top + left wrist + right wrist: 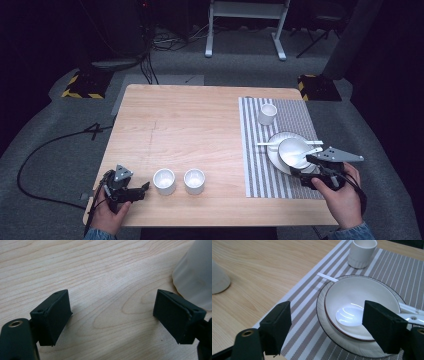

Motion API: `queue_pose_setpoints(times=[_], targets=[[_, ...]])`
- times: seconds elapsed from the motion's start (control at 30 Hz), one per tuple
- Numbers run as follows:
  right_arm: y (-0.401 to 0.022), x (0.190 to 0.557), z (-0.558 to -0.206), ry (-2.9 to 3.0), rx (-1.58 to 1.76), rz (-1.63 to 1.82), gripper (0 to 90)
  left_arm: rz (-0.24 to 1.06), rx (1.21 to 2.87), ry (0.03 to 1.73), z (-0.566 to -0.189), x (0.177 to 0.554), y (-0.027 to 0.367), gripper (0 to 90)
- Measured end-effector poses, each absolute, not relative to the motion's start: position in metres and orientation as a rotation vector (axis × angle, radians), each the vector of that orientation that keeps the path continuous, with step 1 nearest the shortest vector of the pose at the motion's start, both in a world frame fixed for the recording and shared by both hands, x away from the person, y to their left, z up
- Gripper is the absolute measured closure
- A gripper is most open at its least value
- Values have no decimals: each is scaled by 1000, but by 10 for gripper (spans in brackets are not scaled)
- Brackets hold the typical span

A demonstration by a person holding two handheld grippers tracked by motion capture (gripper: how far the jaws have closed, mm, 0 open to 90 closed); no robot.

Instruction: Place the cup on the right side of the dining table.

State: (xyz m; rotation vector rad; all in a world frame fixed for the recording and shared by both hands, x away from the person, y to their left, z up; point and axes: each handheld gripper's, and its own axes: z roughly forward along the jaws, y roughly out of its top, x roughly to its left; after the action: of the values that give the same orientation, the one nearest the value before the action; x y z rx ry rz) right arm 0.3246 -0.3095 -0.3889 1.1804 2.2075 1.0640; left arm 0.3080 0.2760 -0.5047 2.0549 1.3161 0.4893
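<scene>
A striped placemat [255,165] covers the table's right side. On it a white plate [272,156] carries a white bowl [292,150] with a white spoon [348,316] lying inside, and white chopsticks [327,277] rest across the plate's far rim. A white cup [267,114] stands behind them. Two more white cups [164,181] [194,181] stand near the front edge. My left gripper [145,187] is open just left of the nearer cup [197,272]. My right gripper [329,322] is open at the plate's near edge, holding nothing.
The wooden table [190,125] is bare across its left and middle. The plate [332,332] and bowl [362,297] lie right in front of the right jaws. Beyond the table are dark floor, cables and a white stand's legs [245,30].
</scene>
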Motion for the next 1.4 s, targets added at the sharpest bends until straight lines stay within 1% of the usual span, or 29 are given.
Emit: queue_pose_setpoints(times=[0.17, 0.37, 0.53, 1.07, 1.4], targets=[[-323, 321, -401, 2194, 1185, 1093, 231, 489, 2055, 1316, -505, 308, 276, 148], [-342, 316, -424, 2195, 1204, 1098, 204, 489, 2055, 1316, -505, 308, 276, 148], [-350, 312, -437, 2189, 1196, 1074, 202, 489, 2055, 1316, -505, 308, 276, 148], [-356, 307, -483, 2188, 1292, 954, 193, 489, 2055, 1316, -505, 308, 276, 148], [-360, 312, -500, 2181, 1326, 944, 178, 489, 2054, 1316, -505, 308, 276, 148]])
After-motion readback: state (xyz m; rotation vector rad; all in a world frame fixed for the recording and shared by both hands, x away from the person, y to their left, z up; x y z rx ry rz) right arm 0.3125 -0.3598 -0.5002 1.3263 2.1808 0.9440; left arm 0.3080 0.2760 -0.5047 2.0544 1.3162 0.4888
